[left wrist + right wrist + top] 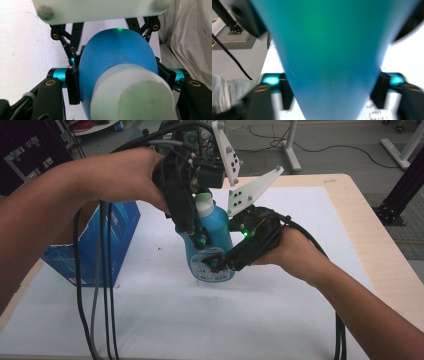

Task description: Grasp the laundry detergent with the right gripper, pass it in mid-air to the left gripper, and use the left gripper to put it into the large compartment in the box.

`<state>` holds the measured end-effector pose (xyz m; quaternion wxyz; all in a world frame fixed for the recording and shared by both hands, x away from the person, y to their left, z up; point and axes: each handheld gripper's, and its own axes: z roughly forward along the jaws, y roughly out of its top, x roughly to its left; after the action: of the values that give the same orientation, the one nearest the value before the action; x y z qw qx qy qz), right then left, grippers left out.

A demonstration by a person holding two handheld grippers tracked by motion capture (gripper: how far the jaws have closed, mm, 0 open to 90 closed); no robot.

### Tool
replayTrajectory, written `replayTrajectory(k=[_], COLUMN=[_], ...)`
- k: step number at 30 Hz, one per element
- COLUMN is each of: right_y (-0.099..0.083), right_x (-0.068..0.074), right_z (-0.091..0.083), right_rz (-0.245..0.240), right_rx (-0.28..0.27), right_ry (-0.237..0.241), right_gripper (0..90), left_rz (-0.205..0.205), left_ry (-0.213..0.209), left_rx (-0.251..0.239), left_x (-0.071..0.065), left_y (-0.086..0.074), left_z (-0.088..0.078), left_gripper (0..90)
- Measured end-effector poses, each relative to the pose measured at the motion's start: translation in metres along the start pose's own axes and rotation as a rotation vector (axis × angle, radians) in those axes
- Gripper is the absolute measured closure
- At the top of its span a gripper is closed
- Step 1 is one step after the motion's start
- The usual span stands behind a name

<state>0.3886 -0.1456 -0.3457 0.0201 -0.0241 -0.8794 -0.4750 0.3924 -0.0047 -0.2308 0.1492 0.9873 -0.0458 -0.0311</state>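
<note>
The table (350, 205), pale wood under a white sheet, ran across the high view. At about nine o'clock from the middle of the sheet stood a blue carton (107, 237), open at the top, with black cables hanging down in front of it.

At the centre of the table stood the blue bottle (216, 237) — upright or nearly so, its base on the white sheet, its white cap (204, 202) at twelve o'clock. A printed label showed low on its front.

The left gripper (192, 232) came down on the bottle from eleven o'clock, the person's left hand wrapped round its body. In the left gripper view the two black pads (72, 82) pressed on either side of the bottle's blue shoulder, just below the cap, so that gripper was clamped on the bottle.

The right gripper (220, 265) reached in from three o'clock, low on the bottle near the label, with a small green light glowing on its body. In the right gripper view the blue bottle lay between the jaws, but a thin gap seemed to stand at each side; the picture was blurred — the pads did not look pressed home.
</note>
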Motion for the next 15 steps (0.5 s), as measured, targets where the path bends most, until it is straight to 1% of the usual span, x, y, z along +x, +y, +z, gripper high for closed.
replayTrajectory(k=[1, 2, 4, 5, 6, 7, 8, 9, 10, 11, 12, 14, 15], right_y=[-0.001, -0.002, -0.003, -0.003, -0.003, -0.003, -0.003, -0.003, -0.003, -0.003, -0.002, 0.0, 0.002], right_x=[-0.001, -0.002, -0.002, -0.001, -0.001, 0.001, 0.001, 0.002, 0.002, 0.003, 0.004, 0.004, 0.005], right_z=[-0.001, -0.002, -0.008, -0.011, -0.011, -0.019, -0.019, -0.024, -0.026, -0.028, -0.031, -0.037, -0.041], right_rz=[0.017, 0.034, 0.034, 0.03, 0.03, 0.03, 0.03, 0.03, 0.029, 0.023, 0.016, -0.008, -0.016], right_rx=[-0.003, -0.008, -0.023, -0.029, -0.029, -0.02, -0.02, -0.005, 0.012, 0.035, 0.053, 0.077, 0.088], right_ry=[-0.006, -0.007, -0.009, -0.005, -0.005, -0.031, -0.031, -0.048, -0.068, -0.085, -0.09, -0.053, -0.045], right_gripper=[24.0, 22.0, 21.5, 18.8, 18.8, 12.7, 12.7, 12.7, 12.7, 12.7, 12.7, 12.7, 12.7], left_rz=[-0.002, -0.001, -0.008, -0.012, -0.012, -0.023, -0.023, -0.033, -0.058, -0.075, -0.09, -0.111, -0.121], left_ry=[0.003, 0.006, 0.012, 0.016, 0.016, 0.031, 0.031, 0.037, 0.052, 0.058, 0.065, 0.079, 0.086], left_rx=[0.003, 0.009, 0.006, 0.001, 0.001, -0.002, -0.002, -0.006, -0.014, -0.019, -0.024, -0.025, -0.025], left_x=[0.0, 0.0, -0.001, -0.002, -0.002, -0.002, -0.002, -0.002, -0.001, 0.0, 0.0, 0.002, 0.003], left_y=[0.001, 0.001, 0.001, 0.001, 0.001, -0.001, -0.001, -0.002, -0.004, -0.005, -0.006, -0.008, -0.009], left_z=[-0.002, -0.005, -0.011, -0.014, -0.014, -0.023, -0.023, -0.027, -0.035, -0.04, -0.044, -0.051, -0.055], left_gripper=[37.8, 37.8, 37.8, 37.8, 37.8, 37.8, 37.8, 37.7, 37.8, 37.8, 37.8, 37.8, 37.8])
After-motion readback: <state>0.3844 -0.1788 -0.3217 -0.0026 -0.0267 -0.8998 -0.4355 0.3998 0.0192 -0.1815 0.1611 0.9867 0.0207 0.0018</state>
